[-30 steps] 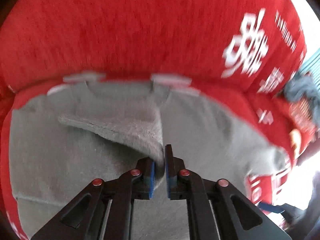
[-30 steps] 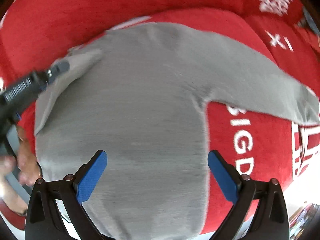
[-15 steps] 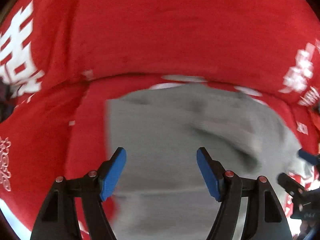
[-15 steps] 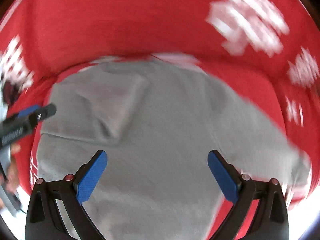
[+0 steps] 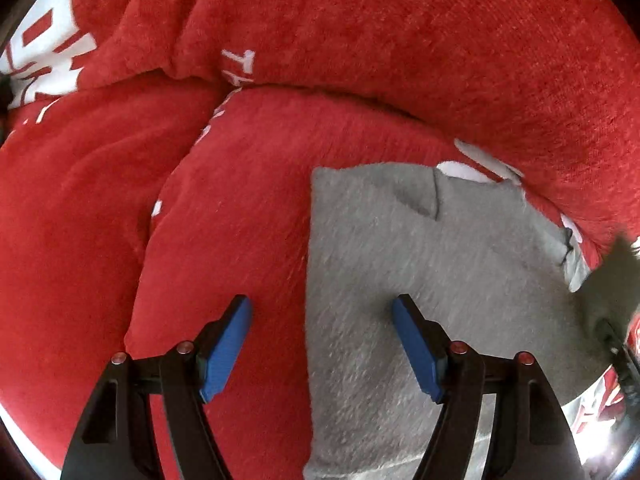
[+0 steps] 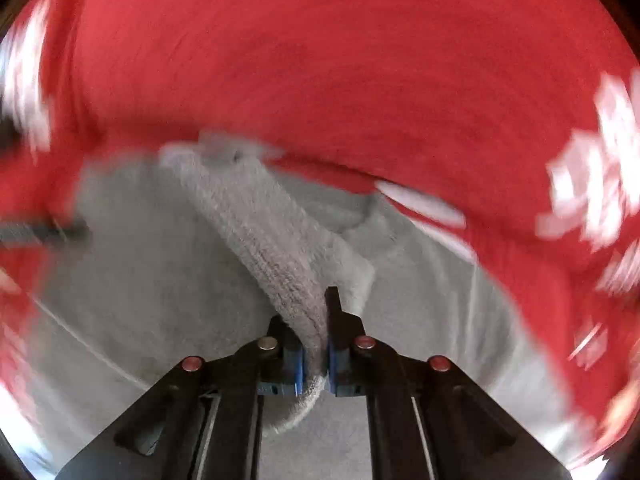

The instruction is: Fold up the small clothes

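- A small grey fleecy knit garment (image 5: 440,280) lies flat on a red plush cover with white lettering (image 5: 224,208); in the left wrist view it fills the centre and lower right of the frame.
- Its left edge is a straight line running top to bottom through mid-frame, and its long axis runs the same way, towards the seam under the raised red cushion behind.
- Bare red plush lies open all along the left of that edge.
- The left gripper (image 5: 322,344) hovers astride that edge, jaws wide apart with nothing held.
- In the blurred right wrist view, the right gripper (image 6: 316,354) has its jaws closing, pinched on a grey strip of the garment (image 6: 272,240).
- That strip slants from the jaws towards the upper left of the frame, over the flat grey body.
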The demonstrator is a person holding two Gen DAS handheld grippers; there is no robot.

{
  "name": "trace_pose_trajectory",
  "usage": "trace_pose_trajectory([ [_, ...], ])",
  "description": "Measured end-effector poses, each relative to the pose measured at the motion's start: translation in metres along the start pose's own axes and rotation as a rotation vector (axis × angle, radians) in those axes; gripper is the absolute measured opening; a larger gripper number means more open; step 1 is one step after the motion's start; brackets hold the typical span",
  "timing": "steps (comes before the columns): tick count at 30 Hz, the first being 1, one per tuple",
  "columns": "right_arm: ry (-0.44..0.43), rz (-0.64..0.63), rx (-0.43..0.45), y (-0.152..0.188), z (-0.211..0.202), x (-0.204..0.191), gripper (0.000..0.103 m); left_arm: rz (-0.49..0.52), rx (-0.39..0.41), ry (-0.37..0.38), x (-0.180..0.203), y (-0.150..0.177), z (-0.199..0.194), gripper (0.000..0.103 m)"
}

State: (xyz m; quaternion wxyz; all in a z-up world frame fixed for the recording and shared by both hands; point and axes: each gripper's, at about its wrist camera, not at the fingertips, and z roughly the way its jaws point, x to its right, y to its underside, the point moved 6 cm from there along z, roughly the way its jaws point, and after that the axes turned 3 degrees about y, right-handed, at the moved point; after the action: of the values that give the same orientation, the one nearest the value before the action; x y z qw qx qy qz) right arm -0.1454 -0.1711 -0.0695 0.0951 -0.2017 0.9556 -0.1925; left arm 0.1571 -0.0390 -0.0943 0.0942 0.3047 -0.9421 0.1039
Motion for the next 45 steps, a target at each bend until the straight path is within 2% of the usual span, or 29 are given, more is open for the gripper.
trace_pose_trajectory([
  [2, -0.067, 0.249, -0.022, 0.017, -0.005, 0.049, 0.009, 0.011, -0.001, 0.007, 0.003, -0.004, -0.001, 0.074],
  [4, -0.147, 0.463, -0.064, 0.04, -0.001, 0.084, 0.014, 0.014, 0.003, 0.011, 0.004, -0.007, -0.003, 0.064],
  [5, -0.187, 0.576, -0.092, 0.055, 0.003, 0.1, 0.026, 0.019, 0.011, 0.012, 0.006, -0.006, -0.003, 0.048],
  [6, -0.208, 0.642, -0.101, 0.064, 0.005, 0.11, 0.038, 0.03, 0.024, 0.018, 0.01, -0.007, -0.005, 0.027],
  [7, -0.228, 0.692, -0.095, 0.072, 0.004, 0.116, 0.057, 0.037, 0.03, 0.024, 0.014, -0.009, -0.007, 0.02],
  [9, -0.269, 0.747, -0.073, 0.074, -0.003, 0.12, 0.058, 0.072, 0.047, -0.008, 0.02, -0.01, -0.014, 0.011],
  [10, -0.265, 0.762, -0.081, 0.075, -0.002, 0.121, 0.056, 0.088, 0.056, -0.018, 0.022, -0.01, -0.018, 0.01],
  [11, -0.246, 0.772, -0.094, 0.075, -0.001, 0.121, 0.039, 0.113, 0.068, -0.021, 0.024, -0.012, -0.023, 0.009],
  [12, -0.243, 0.773, -0.105, 0.077, -0.002, 0.123, 0.009, 0.127, 0.067, -0.018, 0.025, -0.013, -0.025, 0.009],
  [13, -0.245, 0.768, -0.116, 0.073, -0.002, 0.12, 0.006, 0.137, 0.063, -0.018, 0.024, -0.013, -0.026, 0.009],
  [17, -0.246, 0.675, -0.071, 0.058, -0.017, 0.105, 0.006, 0.177, 0.051, -0.046, 0.015, -0.017, -0.023, 0.009],
  [19, -0.188, 0.622, -0.084, 0.061, -0.008, 0.104, 0.006, 0.169, 0.054, -0.049, 0.013, -0.015, -0.023, 0.01],
  [22, -0.074, 0.646, -0.146, 0.079, 0.007, 0.123, 0.005, 0.149, 0.068, -0.063, 0.006, -0.016, -0.017, 0.01],
  [23, -0.101, 0.692, -0.134, 0.086, 0.005, 0.134, 0.0, 0.143, 0.078, -0.075, 0.005, -0.015, -0.021, 0.01],
  [24, -0.108, 0.703, -0.136, 0.09, 0.001, 0.138, 0.0, 0.144, 0.081, -0.091, 0.002, -0.013, -0.026, 0.01],
  [26, -0.103, 0.667, -0.149, 0.095, -0.007, 0.14, 0.006, 0.156, 0.081, -0.13, -0.002, -0.009, -0.034, 0.01],
  [28, -0.112, 0.63, -0.172, 0.098, -0.013, 0.138, 0.007, 0.149, 0.066, -0.126, -0.007, 0.0, -0.042, 0.01],
  [29, -0.142, 0.624, -0.176, 0.099, -0.017, 0.135, 0.014, 0.144, 0.058, -0.111, -0.008, 0.005, -0.046, 0.01],
  [30, -0.167, 0.627, -0.175, 0.1, -0.02, 0.133, 0.031, 0.139, 0.052, -0.096, -0.006, 0.01, -0.05, 0.01],
  [32, -0.224, 0.646, -0.157, 0.098, -0.027, 0.127, 0.055, 0.139, 0.043, -0.06, 0.001, 0.027, -0.056, 0.01],
  [35, -0.263, 0.688, -0.134, 0.084, -0.016, 0.118, 0.055, 0.181, 0.033, -0.049, 0.017, 0.044, -0.053, 0.01],
  [37, -0.266, 0.746, -0.13, 0.076, -0.003, 0.116, 0.055, 0.208, 0.024, -0.08, 0.022, 0.052, -0.047, 0.01],
  [38, -0.267, 0.785, -0.126, 0.075, 0.002, 0.12, 0.047, 0.216, 0.014, -0.107, 0.022, 0.057, -0.042, 0.01],
  [39, -0.257, 0.799, -0.128, 0.074, 0.006, 0.12, 0.018, 0.216, 0.007, -0.127, 0.02, 0.061, -0.036, 0.01],
  [40, -0.225, 0.806, -0.147, 0.074, 0.012, 0.122, 0.005, 0.215, 0.01, -0.133, 0.017, 0.064, -0.033, 0.01],
  [42, -0.213, 0.808, -0.154, 0.076, 0.013, 0.122, 0.005, 0.22, 0.034, -0.126, 0.013, 0.068, -0.035, 0.01],
  [44, -0.178, 0.773, -0.163, 0.079, 0.008, 0.121, 0.003, 0.228, 0.032, -0.15, 0.009, 0.07, -0.036, 0.012],
  [45, -0.165, 0.762, -0.168, 0.082, 0.006, 0.125, 0.002, 0.226, 0.027, -0.161, 0.007, 0.071, -0.038, 0.023],
])
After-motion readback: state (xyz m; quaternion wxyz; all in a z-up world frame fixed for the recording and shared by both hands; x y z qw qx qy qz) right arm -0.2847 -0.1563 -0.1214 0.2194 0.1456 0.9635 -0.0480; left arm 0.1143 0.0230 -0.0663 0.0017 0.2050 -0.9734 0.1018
